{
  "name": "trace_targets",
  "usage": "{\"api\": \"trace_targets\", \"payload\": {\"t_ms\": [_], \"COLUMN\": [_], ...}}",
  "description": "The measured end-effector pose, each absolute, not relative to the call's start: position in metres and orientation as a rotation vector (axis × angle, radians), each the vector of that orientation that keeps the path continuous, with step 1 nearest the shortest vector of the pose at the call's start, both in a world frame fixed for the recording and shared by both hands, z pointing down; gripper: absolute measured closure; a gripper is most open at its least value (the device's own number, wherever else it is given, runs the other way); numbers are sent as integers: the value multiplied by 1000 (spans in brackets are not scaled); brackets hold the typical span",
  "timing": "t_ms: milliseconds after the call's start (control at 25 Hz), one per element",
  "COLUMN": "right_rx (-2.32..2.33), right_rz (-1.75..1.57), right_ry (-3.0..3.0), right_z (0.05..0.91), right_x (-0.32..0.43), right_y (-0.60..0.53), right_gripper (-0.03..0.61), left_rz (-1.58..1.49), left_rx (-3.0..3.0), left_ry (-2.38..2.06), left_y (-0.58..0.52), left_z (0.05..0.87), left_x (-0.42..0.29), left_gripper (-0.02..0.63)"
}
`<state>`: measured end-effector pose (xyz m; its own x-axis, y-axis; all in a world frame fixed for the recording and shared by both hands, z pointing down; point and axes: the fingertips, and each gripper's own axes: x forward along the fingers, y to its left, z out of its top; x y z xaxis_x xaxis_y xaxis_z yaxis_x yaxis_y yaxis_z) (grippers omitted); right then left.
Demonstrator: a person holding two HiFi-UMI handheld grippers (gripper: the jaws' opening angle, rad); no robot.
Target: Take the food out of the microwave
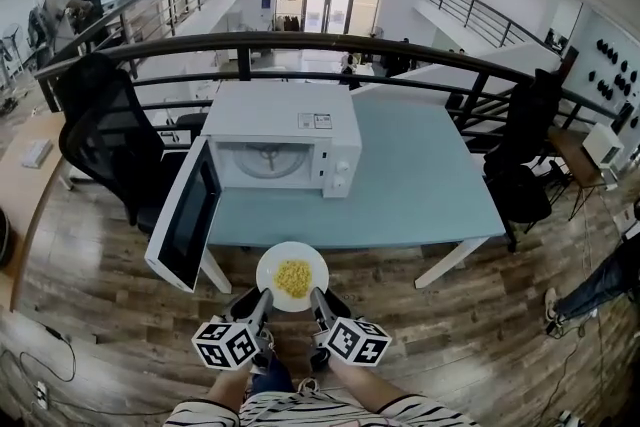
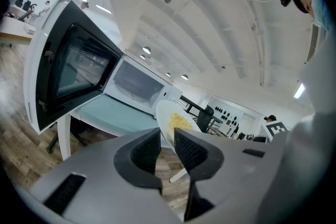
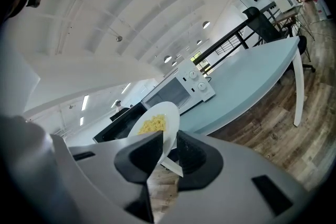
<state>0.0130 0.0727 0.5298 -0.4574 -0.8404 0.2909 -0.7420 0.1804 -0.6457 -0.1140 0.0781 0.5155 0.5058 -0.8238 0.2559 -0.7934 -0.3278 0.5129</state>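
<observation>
A white plate (image 1: 272,264) with yellow food (image 1: 293,278) hangs in the air just off the table's near edge, over the wooden floor. My left gripper (image 1: 265,298) is shut on its near-left rim and my right gripper (image 1: 318,298) on its near-right rim. In the left gripper view the plate (image 2: 166,113) with the food (image 2: 180,122) runs edge-on into the left gripper (image 2: 167,145). The right gripper view shows the plate (image 3: 167,113) pinched in the right gripper (image 3: 169,147). Behind stands the white microwave (image 1: 290,120), its door (image 1: 185,215) swung wide to the left and its chamber empty.
The pale blue table (image 1: 430,185) carries only the microwave. Black office chairs (image 1: 105,135) stand at the left and right (image 1: 525,150) of it. A black railing (image 1: 300,42) runs behind. A wooden desk (image 1: 25,185) lies far left.
</observation>
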Motion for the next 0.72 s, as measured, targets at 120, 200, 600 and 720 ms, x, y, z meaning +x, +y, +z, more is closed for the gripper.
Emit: {"api": "trace_targets", "payload": {"t_ms": [120, 200, 600, 720], "right_rx": [-1556, -1555, -1550, -1548], "right_rz": [-1154, -1161, -1182, -1190], "right_ry": [2313, 2315, 2327, 2324], "right_z": [532, 533, 535, 535], "right_x": [16, 18, 25, 25], "right_y": [83, 89, 103, 106], "right_gripper": [488, 489, 492, 492], "left_rz": [-59, -55, -35, -33], "left_rx": [2166, 2166, 2162, 2159], "left_ry": [-1312, -1311, -1306, -1307], "left_y": [88, 93, 114, 116], "left_z": [516, 516, 520, 520], "left_x": [-110, -108, -102, -103], "left_gripper": [520, 522, 526, 528]}}
